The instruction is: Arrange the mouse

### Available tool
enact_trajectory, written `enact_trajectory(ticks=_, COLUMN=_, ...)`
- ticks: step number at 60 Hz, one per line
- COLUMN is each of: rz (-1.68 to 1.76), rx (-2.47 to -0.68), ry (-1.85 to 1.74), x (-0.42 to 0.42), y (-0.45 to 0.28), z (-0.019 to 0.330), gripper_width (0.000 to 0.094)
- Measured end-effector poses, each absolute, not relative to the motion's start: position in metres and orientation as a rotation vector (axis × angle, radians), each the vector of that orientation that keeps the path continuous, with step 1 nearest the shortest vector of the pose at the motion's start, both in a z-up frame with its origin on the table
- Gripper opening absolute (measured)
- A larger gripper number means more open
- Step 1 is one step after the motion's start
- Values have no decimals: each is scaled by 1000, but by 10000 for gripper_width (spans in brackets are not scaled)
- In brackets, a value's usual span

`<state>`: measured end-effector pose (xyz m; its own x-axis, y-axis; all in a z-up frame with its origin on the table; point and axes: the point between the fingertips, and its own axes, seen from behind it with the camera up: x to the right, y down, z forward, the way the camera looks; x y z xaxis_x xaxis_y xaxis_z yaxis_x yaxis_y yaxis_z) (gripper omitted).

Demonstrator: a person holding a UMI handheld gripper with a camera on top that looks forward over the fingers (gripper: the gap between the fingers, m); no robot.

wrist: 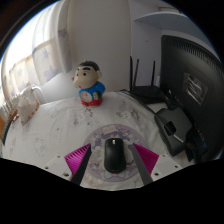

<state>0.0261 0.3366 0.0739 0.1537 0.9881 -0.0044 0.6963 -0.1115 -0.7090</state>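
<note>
A pale, patterned tabletop (70, 125) is seen, with a dark monitor (195, 70) along its right edge. A cartoon figurine (91, 84) stands towards the far edge. The black mouse (115, 153) lies between the tongs (113, 162), held apart with gaps either side.

I see a glossy black plastic mouse (115, 153). The table (60, 135) looks smooth and pale; the figurine (91, 84) seems shiny plastic.
</note>
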Motion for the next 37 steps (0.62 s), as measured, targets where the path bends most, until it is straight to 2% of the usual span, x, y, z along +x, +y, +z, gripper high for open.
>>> enact_trajectory(ticks=9, rz=680, rx=-1902, ry=-1636, x=90, y=314, z=140, gripper_width=851)
enact_trajectory(ticks=17, rz=654, rx=-1872, ry=-1682, x=137, y=304, z=170, gripper_width=854)
enact_trajectory(ticks=25, rz=690, rx=-1881, ry=-1688, x=151, y=297, z=177, gripper_width=849)
enact_trajectory(ticks=37, rz=639, rx=-1895, ry=-1700, x=153, y=305, z=168, gripper_width=857)
